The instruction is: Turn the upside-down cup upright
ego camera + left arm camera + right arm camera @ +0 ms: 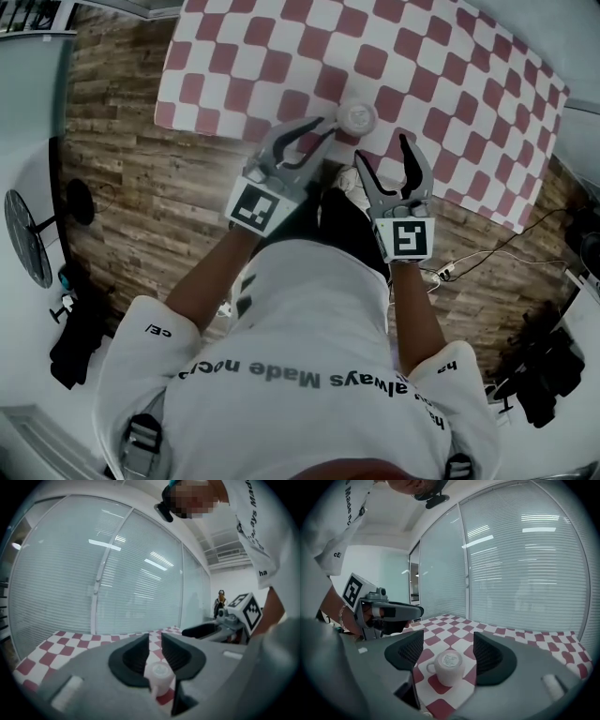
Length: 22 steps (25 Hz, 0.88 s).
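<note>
Blinds behind glass walls ring a red-and-white checked surface (pixel 450 56). Near its front edge stands the cup (pixel 449 667), small, white and mouth down, with its handle towards your left gripper (pixel 154 641). It looks like glazed ceramic: rigid, light, slick and easily chipped. Take it across the body, clear of the handle. The left gripper's fingers stand slightly parted and your right gripper's (pixel 448 639) fingers stand wide; both are empty.
</note>
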{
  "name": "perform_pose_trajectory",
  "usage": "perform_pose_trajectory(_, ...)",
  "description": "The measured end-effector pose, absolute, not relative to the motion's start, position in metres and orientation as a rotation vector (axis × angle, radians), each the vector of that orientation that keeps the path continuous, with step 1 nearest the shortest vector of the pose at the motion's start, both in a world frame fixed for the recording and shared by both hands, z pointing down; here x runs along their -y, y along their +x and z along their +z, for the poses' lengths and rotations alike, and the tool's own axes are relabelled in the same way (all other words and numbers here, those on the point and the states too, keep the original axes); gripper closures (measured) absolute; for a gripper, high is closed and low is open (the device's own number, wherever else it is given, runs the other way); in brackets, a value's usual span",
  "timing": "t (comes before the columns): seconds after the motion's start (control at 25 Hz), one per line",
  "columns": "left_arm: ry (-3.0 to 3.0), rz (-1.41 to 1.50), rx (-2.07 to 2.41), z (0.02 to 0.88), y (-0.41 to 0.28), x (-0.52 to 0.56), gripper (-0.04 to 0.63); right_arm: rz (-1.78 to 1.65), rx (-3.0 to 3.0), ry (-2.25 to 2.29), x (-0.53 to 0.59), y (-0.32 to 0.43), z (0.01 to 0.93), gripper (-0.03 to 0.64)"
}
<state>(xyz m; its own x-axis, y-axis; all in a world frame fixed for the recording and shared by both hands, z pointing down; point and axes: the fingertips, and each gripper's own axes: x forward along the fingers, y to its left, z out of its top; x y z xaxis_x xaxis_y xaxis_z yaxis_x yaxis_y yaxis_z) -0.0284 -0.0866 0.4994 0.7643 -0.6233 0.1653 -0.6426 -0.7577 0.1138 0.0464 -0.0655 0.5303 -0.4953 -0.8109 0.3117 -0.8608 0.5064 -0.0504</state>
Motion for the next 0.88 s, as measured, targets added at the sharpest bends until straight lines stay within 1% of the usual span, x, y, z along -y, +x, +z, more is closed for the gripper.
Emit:
perform_pose_trajectory(0.12, 2.775, 0.198, 1.014, 0.521, -0.028, 0.087, 0.500, 0.288, 2.485, 1.402, 0.069, 0.045, 0.555, 0.264)
perform_pose_trajectory(0.44, 2.742, 0.209, 1.040, 0.568, -0.027, 0.089, 0.456, 0.306, 2.464, 1.391, 0.076, 0.045, 0.611, 0.247)
perform_pose_trajectory(0.88, 2.745, 0.250, 1.056, 0.614, -0.027, 0.089, 0.449, 0.323, 2.435, 1.337, 0.084, 0.037, 0.671, 0.232)
